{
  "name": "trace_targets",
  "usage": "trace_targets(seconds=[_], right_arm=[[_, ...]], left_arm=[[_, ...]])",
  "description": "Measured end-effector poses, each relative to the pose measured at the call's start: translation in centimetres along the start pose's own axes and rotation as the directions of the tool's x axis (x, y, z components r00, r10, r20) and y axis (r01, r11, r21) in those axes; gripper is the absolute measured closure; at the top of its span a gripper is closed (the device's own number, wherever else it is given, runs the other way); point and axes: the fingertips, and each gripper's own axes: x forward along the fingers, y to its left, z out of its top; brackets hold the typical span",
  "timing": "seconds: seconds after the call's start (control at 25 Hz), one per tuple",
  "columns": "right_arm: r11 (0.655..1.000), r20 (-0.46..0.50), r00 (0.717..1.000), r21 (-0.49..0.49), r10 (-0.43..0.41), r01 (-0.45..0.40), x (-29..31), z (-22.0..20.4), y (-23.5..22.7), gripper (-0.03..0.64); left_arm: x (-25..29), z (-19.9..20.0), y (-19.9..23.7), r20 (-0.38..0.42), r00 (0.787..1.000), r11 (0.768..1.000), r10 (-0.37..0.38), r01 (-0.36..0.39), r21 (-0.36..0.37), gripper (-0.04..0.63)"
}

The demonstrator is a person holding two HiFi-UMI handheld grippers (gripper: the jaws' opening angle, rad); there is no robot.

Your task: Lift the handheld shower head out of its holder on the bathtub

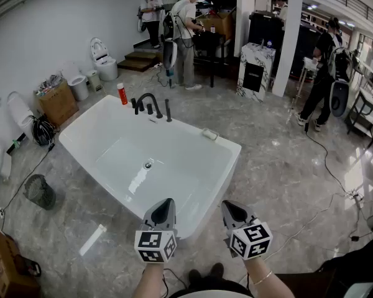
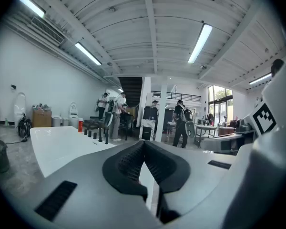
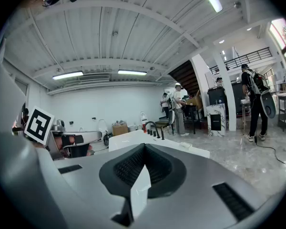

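A white freestanding bathtub (image 1: pixel 193 185) fills the middle of the head view. On its far rim stands a black curved faucet (image 1: pixel 150 101) with knobs. Beside them the slim black handheld shower head (image 1: pixel 168 110) stands upright in its holder. Both grippers hover side by side over the near end of the tub, far from the fittings. My left gripper (image 1: pixel 164 203) is shut and holds nothing, and so is my right gripper (image 1: pixel 232 206). The left gripper view has the tub (image 2: pixel 57 147) and the fittings (image 2: pixel 97 131) beyond the shut left gripper (image 2: pixel 144 144). The right gripper (image 3: pixel 144 149) faces the faucet (image 3: pixel 154 127).
A red bottle (image 1: pixel 122 94) stands behind the tub's far corner and a soap dish (image 1: pixel 209 134) lies on its right rim. A wire bin (image 1: pixel 39 191), a cardboard box (image 1: pixel 57 101) and toilets (image 1: pixel 103 59) line the left wall. Several people (image 1: pixel 185 36) stand at the back. Cables (image 1: pixel 326 166) cross the floor.
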Motion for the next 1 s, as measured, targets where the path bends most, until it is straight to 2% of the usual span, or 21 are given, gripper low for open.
trace_targets(seconds=[0.64,1.0], right_arm=[[1.0,0.015,1.0,-0.01,0.023,-0.023,-1.7,-0.3,-0.8,0.611],[1.0,0.046,0.999,0.017,-0.004,0.003,-0.9,-0.8,-0.8,0.609]], left_arm=[[-0.4,0.0,-2.7,0.008,1.0,1.0,-0.009,0.009,0.02,0.575],[-0.2,-0.8,-1.1,0.01,1.0,0.999,-0.03,0.03,0.026,0.576]])
